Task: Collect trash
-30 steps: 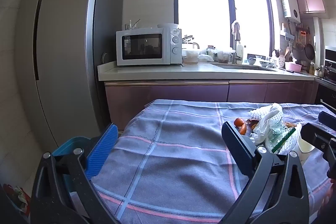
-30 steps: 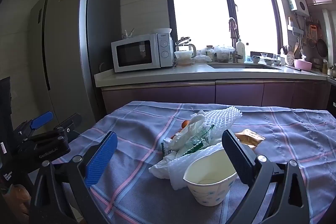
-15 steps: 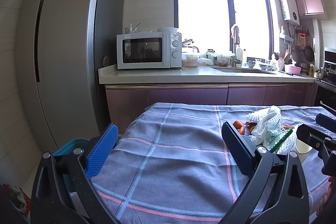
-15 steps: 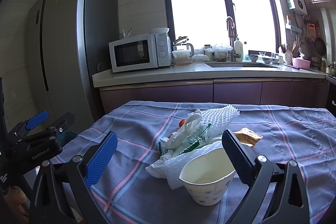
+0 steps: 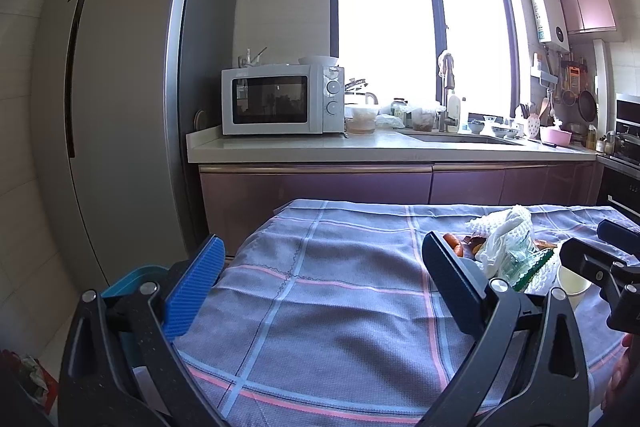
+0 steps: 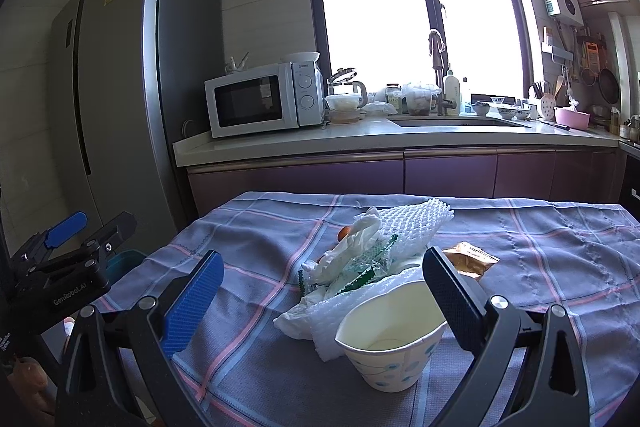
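Now, right tool (image 6: 320, 291): fingers spread wide, empty, hovering over the paper cup (image 6: 394, 341).
Left tool (image 5: 320, 287): spread too, holding nothing, above bare cloth.
Trash: crumpled wrappers (image 6: 360, 259) and foam net (image 6: 412, 223) piled mid-surface (image 6: 560, 247), touching the cup.
Bin (image 5: 132, 279): teal, beside the surface's left edge.

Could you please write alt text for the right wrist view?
The open right gripper hovers over a paper cup on a plaid tablecloth, beside a pile of white foam net, tissues and wrappers. A kitchen counter with a microwave lies behind.
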The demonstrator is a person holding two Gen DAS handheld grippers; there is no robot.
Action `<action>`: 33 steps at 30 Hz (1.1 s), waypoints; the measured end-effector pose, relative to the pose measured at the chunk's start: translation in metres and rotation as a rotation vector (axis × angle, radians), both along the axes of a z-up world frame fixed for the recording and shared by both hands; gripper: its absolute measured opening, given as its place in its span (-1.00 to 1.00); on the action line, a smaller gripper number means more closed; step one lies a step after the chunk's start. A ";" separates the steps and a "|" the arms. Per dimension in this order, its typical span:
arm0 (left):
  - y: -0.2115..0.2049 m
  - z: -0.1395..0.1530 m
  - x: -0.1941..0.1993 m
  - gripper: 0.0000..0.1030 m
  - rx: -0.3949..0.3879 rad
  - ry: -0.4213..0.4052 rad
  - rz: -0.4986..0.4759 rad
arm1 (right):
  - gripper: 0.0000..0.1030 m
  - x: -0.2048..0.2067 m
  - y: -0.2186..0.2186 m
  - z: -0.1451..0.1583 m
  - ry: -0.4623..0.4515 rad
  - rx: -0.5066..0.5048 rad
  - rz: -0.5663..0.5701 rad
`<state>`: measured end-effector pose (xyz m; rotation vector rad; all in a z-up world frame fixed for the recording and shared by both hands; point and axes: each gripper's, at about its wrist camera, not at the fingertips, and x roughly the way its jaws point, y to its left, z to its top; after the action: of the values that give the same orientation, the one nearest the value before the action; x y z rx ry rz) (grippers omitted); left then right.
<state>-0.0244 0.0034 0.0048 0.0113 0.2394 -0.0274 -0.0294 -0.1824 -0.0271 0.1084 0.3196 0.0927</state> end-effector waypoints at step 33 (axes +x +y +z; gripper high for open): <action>-0.002 -0.004 -0.002 0.89 -0.006 0.002 -0.013 | 0.87 0.002 -0.002 -0.004 0.011 0.011 0.002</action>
<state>-0.0268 0.0015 0.0010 0.0066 0.2416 -0.0412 -0.0272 -0.1847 -0.0308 0.1192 0.3304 0.0963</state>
